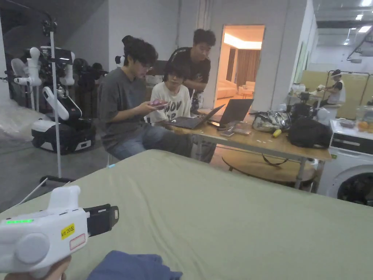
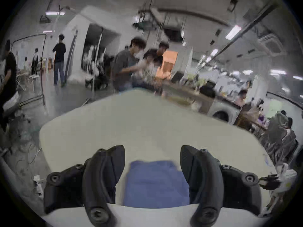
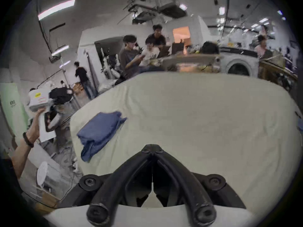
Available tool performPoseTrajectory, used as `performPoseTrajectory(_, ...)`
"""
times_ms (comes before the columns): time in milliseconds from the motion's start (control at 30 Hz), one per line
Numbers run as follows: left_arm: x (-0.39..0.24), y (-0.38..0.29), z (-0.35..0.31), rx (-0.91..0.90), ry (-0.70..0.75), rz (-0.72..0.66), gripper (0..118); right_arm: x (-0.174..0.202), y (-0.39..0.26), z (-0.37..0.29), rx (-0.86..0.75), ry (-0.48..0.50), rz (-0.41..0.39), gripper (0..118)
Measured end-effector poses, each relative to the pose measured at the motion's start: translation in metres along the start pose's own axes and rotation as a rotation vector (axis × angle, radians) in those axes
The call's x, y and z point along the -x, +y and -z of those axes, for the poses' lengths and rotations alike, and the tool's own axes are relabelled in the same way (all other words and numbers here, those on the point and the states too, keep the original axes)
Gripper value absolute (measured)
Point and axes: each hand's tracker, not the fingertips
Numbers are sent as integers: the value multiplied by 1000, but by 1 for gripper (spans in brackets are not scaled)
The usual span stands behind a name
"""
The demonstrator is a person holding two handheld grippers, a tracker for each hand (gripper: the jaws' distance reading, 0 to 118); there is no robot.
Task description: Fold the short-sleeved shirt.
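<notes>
A blue short-sleeved shirt (image 3: 100, 132) lies folded into a compact rectangle near the left corner of a pale green table (image 3: 196, 116). In the head view its edge (image 1: 134, 266) peeks in at the bottom. My left gripper (image 2: 152, 150) is open and raised above the shirt (image 2: 155, 183), which shows between the jaws without touching them. The head view has the left gripper (image 1: 114, 215) at the lower left, held by a hand. In the right gripper view that same left gripper (image 3: 65, 93) sits high at the left. My right gripper (image 3: 152, 146) is shut on nothing, over bare table.
Three people sit or stand around a wooden desk (image 1: 262, 144) with laptops and bags beyond the table. A washing machine (image 1: 349, 175) stands at the right, a white robot (image 1: 54, 109) and a stand pole (image 1: 56, 109) at the left.
</notes>
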Motion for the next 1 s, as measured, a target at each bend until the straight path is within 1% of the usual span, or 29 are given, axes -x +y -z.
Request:
performPoseTrajectory(67, -43, 6, -24, -61, -62, 52, 71, -11, 4, -37, -73, -25, -1, 0)
performPoseTrajectory(100, -67, 5, -37, -113, -82, 84, 71, -19, 4, -56, -110, -50, -23, 0)
performPoseTrajectory(133, -93, 5, -49, -163, -115, 131, 71, -26, 6, -74, -145, -97, -60, 0)
performPoseTrajectory(200, -131, 2, -65, -228, -163, 178, 71, -38, 11, -105, -205, -175, -95, 0)
performPoseTrajectory(267, -167, -5, -74, -256, -245, 177, 67, -53, 18, -133, -267, -221, -70, 0)
performPoseTrajectory(333, -201, -18, -77, -274, -251, 144, 65, -68, 19, -161, -349, -248, -29, 0)
performPoseTrajectory(367, -215, -23, -77, -272, -279, 125, 53, -73, 18, -170, -371, -263, -21, 0)
performPoseTrajectory(400, -230, -28, -77, -247, -327, 152, 41, -77, 17, -179, -403, -291, -18, 0)
performPoseTrajectory(433, -246, -32, -77, -230, -347, 191, 30, -79, 16, -184, -424, -313, -33, 0)
performPoseTrajectory(467, -258, -35, -75, -227, -328, 230, 18, -80, 15, -187, -440, -328, -56, 0)
performPoseTrajectory(500, -274, -39, -76, -214, -245, 316, 6, -75, 13, -189, -459, -372, -79, 0)
performPoseTrajectory(533, -294, -48, -79, -194, -114, 437, 0, -69, 10, -191, -470, -420, -93, 0)
performPoseTrajectory(567, -304, -55, -85, -283, -49, 504, 0, -65, 10, -189, -463, -436, -103, 0)
performPoseTrajectory(600, -308, -62, -88, -259, -61, 514, 0, -59, 8, -187, -465, -441, -111, 0)
performPoseTrajectory(667, -309, -70, -98, -227, -121, 427, 0, -52, 5, -184, -449, -468, -98, 0)
performPoseTrajectory(700, -307, -74, -103, -213, -147, 379, 0, -52, 5, -180, -439, -494, -76, 0)
performPoseTrajectory(767, -298, -76, -108, -233, -194, 293, 0, -48, 4, -174, -423, -495, -84, 0)
performPoseTrajectory(800, -295, -73, -108, -219, -235, 279, 0, -45, 3, -173, -410, -498, -94, 0)
performPoseTrajectory(833, -294, -72, -109, -214, -247, 285, 0, -42, 3, -171, -408, -517, -98, 0)
performPoseTrajectory(867, -293, -74, -108, -220, -229, 300, 0, -40, 3, -169, -405, -527, -95, 0)
performPoseTrajectory(1000, -292, -79, -104, -204, -231, 333, 0, -32, 4, -162, -387, -535, -110, 0)
